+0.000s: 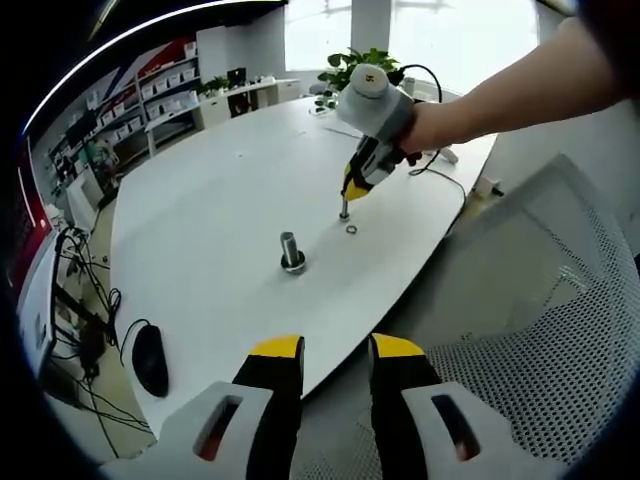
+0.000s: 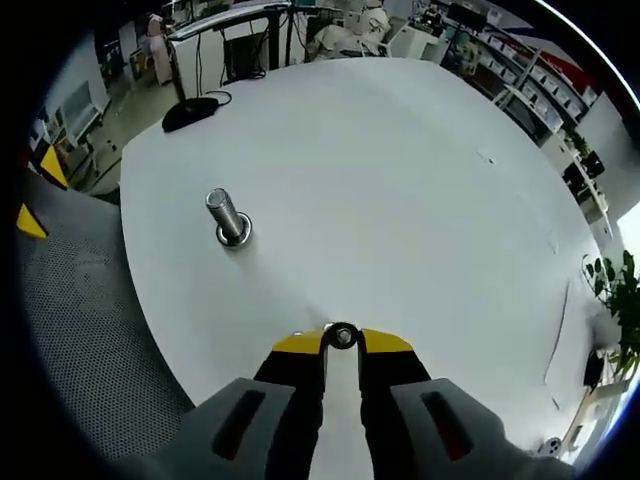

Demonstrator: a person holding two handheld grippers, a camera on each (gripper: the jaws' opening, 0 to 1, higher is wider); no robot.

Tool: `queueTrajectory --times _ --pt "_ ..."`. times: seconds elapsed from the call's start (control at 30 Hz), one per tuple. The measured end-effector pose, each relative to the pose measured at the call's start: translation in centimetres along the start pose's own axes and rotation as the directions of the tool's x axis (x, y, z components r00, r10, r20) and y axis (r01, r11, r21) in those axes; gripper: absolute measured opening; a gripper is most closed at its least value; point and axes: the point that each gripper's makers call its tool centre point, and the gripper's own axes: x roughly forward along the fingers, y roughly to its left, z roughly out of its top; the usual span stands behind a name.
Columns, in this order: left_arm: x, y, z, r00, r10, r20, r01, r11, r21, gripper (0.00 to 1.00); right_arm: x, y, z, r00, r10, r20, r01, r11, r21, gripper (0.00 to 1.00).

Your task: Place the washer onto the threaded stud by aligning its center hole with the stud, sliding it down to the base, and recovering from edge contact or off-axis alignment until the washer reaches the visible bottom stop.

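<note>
The right gripper (image 2: 341, 343) has its yellow-tipped jaws pinched together on a washer (image 2: 341, 336), which sits flat between the tips just above the white table (image 2: 420, 180). In the left gripper view the same right gripper (image 1: 345, 208) comes in from the right, held in a person's hand (image 1: 432, 128), its tips pointing down at the tabletop (image 1: 210, 200) — they are at or just above the surface, beyond the threaded stud (image 1: 291, 250) and to its right, and the washer itself is too small to make out there. A second small ring (image 1: 352, 230) lies flat on the table just beside those tips, on the stud's side of them.

The stud (image 2: 226, 216) stands upright on its wide base, well apart from the held washer, nearer the table edge where a grey mesh chair (image 2: 80, 330) shows.

The left gripper (image 1: 336, 350) hangs off the near table edge, short of the stud, its jaws parted with nothing between them — a perforated chair seat (image 1: 540, 370) lies under it.
</note>
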Motion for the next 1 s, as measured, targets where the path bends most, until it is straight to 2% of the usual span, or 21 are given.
queueTrajectory --times 0.2,0.63,1.0 --pt "0.1 0.0 -0.1 1.0 -0.005 -0.005 0.005 1.0 -0.002 0.23 0.6 0.3 -0.2 1.0 0.016 -0.02 -0.016 1.0 0.001 0.14" --pt "0.1 0.1 -0.2 1.0 -0.005 -0.013 0.005 1.0 -0.013 0.23 3.4 0.5 -1.7 0.997 0.035 -0.064 -0.032 0.999 0.042 0.15" --pt "0.2 0.0 -0.2 1.0 -0.007 -0.016 0.007 1.0 -0.012 0.23 3.5 0.2 -1.7 0.998 0.022 -0.055 -0.02 0.999 0.033 0.16"
